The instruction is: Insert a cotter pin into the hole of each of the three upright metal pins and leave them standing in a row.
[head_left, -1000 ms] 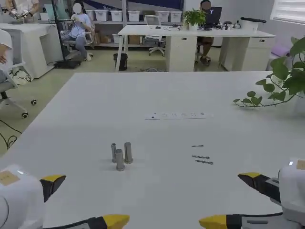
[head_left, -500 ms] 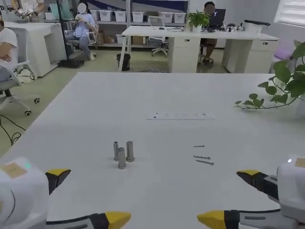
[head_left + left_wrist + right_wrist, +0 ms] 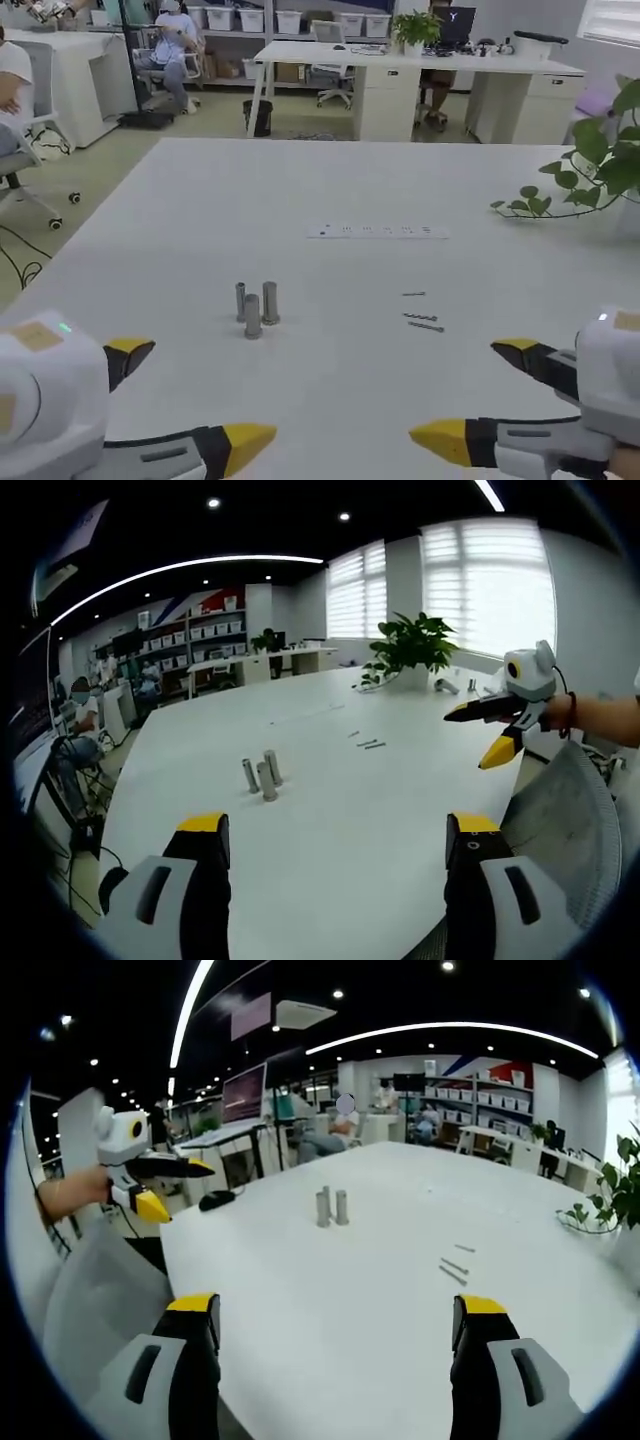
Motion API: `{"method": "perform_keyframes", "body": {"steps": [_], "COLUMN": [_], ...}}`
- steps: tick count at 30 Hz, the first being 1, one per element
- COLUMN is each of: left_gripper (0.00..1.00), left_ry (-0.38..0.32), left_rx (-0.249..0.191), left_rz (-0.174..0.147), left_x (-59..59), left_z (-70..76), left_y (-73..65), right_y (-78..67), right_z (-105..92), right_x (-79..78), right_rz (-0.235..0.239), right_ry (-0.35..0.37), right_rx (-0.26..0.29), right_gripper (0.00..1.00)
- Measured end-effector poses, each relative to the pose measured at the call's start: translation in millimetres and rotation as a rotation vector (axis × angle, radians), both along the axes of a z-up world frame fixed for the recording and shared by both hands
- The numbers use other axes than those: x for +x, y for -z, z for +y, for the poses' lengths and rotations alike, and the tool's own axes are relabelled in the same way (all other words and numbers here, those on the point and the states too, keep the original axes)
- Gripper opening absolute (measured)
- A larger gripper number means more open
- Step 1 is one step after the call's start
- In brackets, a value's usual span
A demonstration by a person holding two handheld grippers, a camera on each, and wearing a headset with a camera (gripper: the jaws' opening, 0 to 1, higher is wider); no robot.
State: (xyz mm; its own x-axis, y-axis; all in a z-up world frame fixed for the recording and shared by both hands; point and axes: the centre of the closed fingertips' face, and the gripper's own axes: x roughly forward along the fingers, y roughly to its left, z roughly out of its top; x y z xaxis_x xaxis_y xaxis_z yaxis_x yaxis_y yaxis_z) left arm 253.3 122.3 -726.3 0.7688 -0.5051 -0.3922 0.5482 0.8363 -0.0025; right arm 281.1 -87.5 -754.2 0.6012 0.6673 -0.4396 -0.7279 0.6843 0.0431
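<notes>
We hold left gripper point(image 3: 190, 395) at 7 o'clock, right gripper point(image 3: 475, 392) at 5, both jaws spread wide; metal pins point(image 3: 253, 312) clustered upright, cotter pins point(image 3: 421, 312) lying at their 3 o'clock.

The left gripper point(image 3: 190, 395) is hovering nearer the person than the upright metal pins point(image 3: 253, 312) and to their left, with its yellow-tipped jaws standing wide apart and gripping nothing. The right gripper point(image 3: 475, 392) is hovering to the pins' right, equally near the person, with its jaws likewise spread and empty. Both are pointing forward and staying well apart from the pins. In the left gripper view, a bare wrist point(image 3: 600, 715) is showing behind the right gripper.
</notes>
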Motion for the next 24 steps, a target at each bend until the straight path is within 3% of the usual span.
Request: {"method": "perform_keyframes", "body": {"steps": [10,20,24], "left_gripper": [0.84,0.82,0.75], "left_ry": [-0.009,-0.015,-0.016], "left_rx": [-0.015,-0.004,-0.007], "left_rz": [-0.005,-0.007,-0.011], "left_x": [3.1,4.4,6.0], "left_z": [3.1,8.0,10.5], "left_y": [-3.4,-3.1,-3.5], "right_y": [-1.2,-2.2,-3.1], "right_z": [-0.2,1.9,2.3], "right_x": [1.5,3.3,4.3], "right_rz": [0.002,0.006,0.009], "right_ry": [0.001,-0.005,-0.005], "right_rx": [0.006,0.014,0.022], "right_gripper": [0.96,0.94,0.93]}}
